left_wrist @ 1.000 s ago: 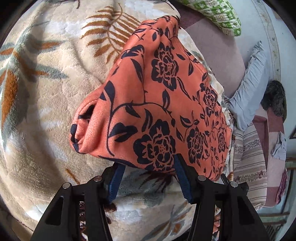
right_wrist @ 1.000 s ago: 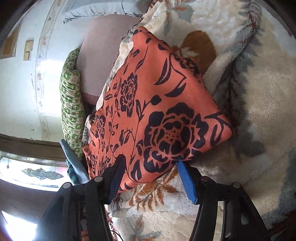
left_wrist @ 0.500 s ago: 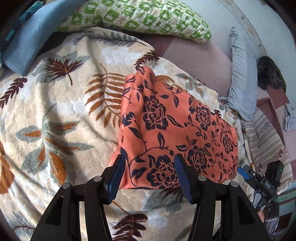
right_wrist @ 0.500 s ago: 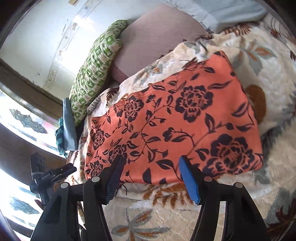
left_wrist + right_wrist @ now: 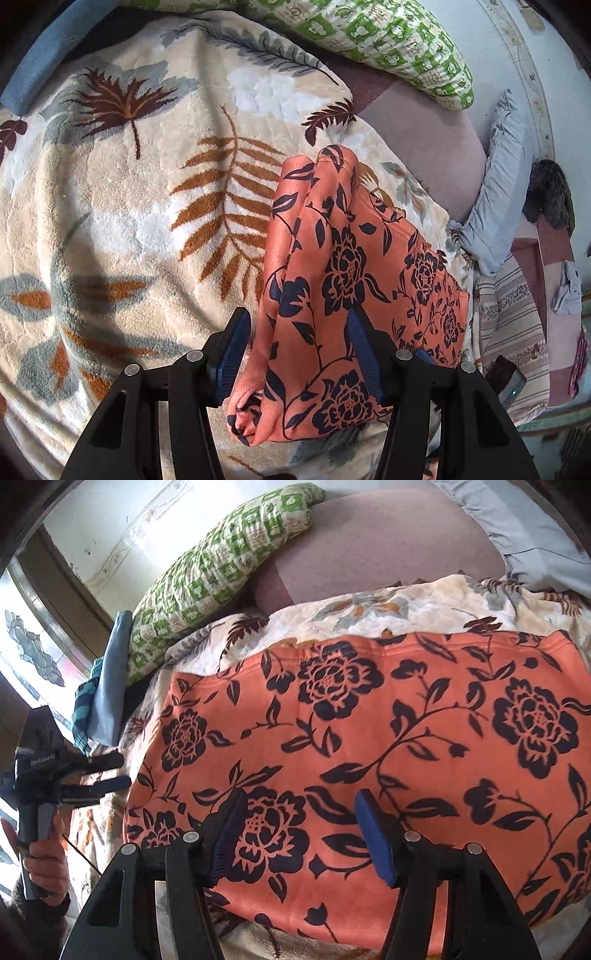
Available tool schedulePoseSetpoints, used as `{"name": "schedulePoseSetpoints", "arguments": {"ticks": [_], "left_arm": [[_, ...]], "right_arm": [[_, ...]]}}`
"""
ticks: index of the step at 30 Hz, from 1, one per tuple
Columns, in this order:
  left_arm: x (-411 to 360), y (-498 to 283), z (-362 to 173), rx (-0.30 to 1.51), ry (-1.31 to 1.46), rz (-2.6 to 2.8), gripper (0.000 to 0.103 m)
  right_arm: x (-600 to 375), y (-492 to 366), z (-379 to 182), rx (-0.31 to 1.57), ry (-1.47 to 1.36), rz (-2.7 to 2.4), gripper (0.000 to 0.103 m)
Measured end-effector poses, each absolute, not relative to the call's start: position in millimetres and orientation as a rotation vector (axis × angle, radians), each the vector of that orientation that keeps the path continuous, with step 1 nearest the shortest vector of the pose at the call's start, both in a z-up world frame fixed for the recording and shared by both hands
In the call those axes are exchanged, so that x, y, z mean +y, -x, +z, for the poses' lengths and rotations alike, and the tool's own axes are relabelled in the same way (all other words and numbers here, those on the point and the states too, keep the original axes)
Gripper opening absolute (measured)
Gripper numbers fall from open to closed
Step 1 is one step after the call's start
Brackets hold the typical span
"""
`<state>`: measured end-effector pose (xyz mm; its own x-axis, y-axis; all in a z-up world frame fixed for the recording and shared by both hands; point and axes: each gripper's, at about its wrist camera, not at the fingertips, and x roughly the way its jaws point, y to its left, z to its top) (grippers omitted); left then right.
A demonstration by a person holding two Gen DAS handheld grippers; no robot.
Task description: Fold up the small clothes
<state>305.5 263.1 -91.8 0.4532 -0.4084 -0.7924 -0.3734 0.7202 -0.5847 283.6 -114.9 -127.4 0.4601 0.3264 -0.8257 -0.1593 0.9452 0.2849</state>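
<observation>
An orange garment with dark blue flowers [image 5: 354,280] lies on a cream leaf-print blanket [image 5: 122,206]. In the left wrist view its near left corner bunches up between the open jaws of my left gripper [image 5: 299,350], which holds nothing. In the right wrist view the garment [image 5: 369,731] spreads flat and wide, and my right gripper [image 5: 299,834] is open just above its near edge. The left gripper also shows in the right wrist view [image 5: 66,779], held in a hand beside the garment's left edge.
A green and white patterned pillow [image 5: 221,561] and a blue folded cloth [image 5: 110,686] lie at the blanket's far edge. A grey-blue cushion [image 5: 502,192] and a striped cloth [image 5: 509,332] lie to the right. A window [image 5: 29,657] is at the left.
Both grippers have moved in closer over the garment. The garment's left corner now bunches between the left gripper's open jaws; the right gripper sits over the garment's near edge.
</observation>
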Motion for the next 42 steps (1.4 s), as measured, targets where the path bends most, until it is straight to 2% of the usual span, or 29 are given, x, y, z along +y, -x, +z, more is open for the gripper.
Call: {"name": "schedulePoseSetpoints", "arguments": {"ticks": [3, 12, 23, 30, 31, 34, 37, 39, 41, 42], "left_arm": [[274, -318, -99, 1.141, 0.876, -0.026, 0.054], [276, -384, -105, 1.224, 0.805, -0.036, 0.054], [266, -426, -105, 1.333, 0.603, -0.125, 0.054], [272, -428, -106, 1.339, 0.603, -0.137, 0.054], [273, -428, -107, 1.337, 0.609, -0.140, 0.054], [271, -430, -109, 1.335, 0.625, -0.157, 0.054], [262, -438, -117, 1.357, 0.611, -0.156, 0.054], [254, -444, -124, 1.371, 0.604, -0.160, 0.055], [244, -451, -131, 1.398, 0.571, -0.141, 0.055], [240, -454, -136, 1.411, 0.565, -0.131, 0.055]], "right_arm": [[-103, -280, -141, 1.075, -0.052, 0.282, 0.062], [-19, -243, -115, 0.989, 0.148, 0.482, 0.063], [93, -207, -159, 0.972, 0.531, 0.611, 0.065], [123, -203, -176, 0.853, 0.739, 0.557, 0.067], [124, -203, -176, 0.846, 0.747, 0.555, 0.067], [118, -203, -172, 0.840, 0.730, 0.557, 0.046], [111, -194, -165, 0.836, 0.710, 0.568, 0.046], [109, -183, -163, 0.809, 0.735, 0.569, 0.051], [109, -173, -167, 0.786, 0.785, 0.570, 0.067], [110, -171, -171, 0.771, 0.814, 0.564, 0.067]]}}
